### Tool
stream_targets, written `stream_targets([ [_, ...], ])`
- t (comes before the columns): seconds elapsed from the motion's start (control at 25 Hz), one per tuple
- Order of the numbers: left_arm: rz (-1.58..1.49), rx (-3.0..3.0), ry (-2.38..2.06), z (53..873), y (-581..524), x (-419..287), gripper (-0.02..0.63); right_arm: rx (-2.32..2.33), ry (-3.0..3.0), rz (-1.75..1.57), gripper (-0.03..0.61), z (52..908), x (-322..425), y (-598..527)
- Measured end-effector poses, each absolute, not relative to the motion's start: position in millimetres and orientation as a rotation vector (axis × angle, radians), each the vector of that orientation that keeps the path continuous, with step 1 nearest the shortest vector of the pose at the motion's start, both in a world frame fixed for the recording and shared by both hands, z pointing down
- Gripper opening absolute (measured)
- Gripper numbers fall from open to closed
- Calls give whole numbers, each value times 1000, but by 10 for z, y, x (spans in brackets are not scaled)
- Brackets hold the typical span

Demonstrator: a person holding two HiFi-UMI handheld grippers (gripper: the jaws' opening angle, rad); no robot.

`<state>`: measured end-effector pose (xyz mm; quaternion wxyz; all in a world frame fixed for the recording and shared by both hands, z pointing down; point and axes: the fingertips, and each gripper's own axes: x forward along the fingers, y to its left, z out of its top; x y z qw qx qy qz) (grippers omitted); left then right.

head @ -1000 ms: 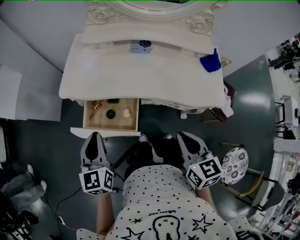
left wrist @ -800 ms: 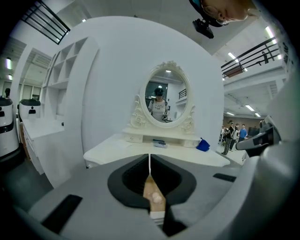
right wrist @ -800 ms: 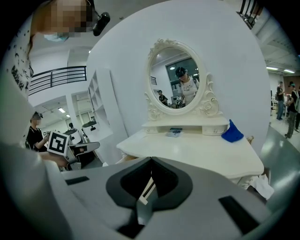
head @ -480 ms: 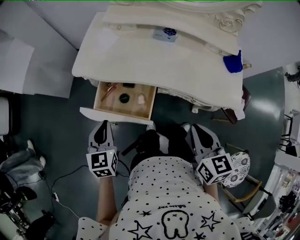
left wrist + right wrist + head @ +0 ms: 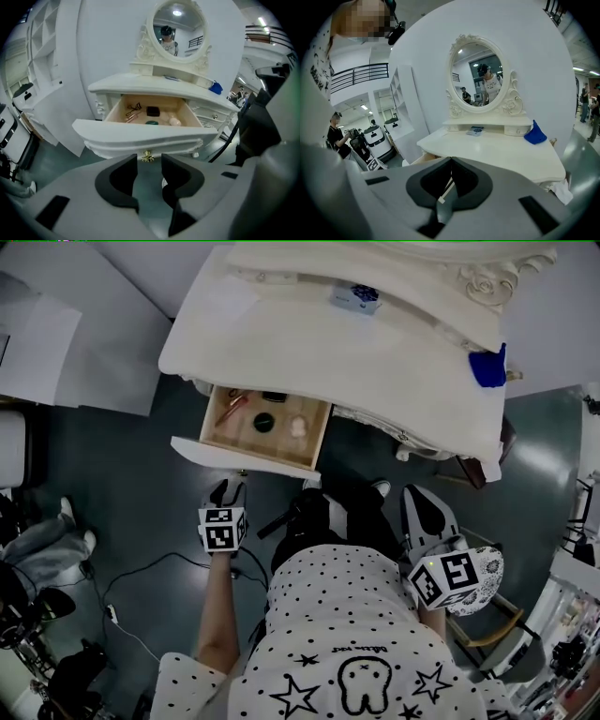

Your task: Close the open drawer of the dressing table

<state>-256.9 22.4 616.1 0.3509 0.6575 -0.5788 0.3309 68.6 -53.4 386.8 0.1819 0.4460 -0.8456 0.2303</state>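
L tongs (image 5: pixel 228 490) angled steeply down, jaws just opened, nothing gripped, R tongs (image 5: pixel 424 514) jaws together, empty

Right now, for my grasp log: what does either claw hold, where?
Nothing. The left claw, jaws just opening, is empty short of the small gold drawer knob; the right claw is shut, empty.

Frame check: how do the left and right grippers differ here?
The left gripper has its jaws apart, having just been opening; the right gripper has them together. The left gripper faces the drawer front, lined up with its knob; the right gripper faces the tabletop and mirror. Both hold nothing.
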Motion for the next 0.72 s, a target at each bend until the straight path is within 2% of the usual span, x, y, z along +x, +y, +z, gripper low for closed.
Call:
stream_targets([
  [0.28,798,1647,-1399,6704,161,-2489,189,1300,-2357,644,9,3854,715,-560],
  [0.64,886,1649,-1392,6879,16,-2496,189,1361,-2310,643,9,3849,770,-533],
  [0.72,906,1635,-1391,6892,36,-2513,161,1369,-2305,644,9,3846,780,-532],
])
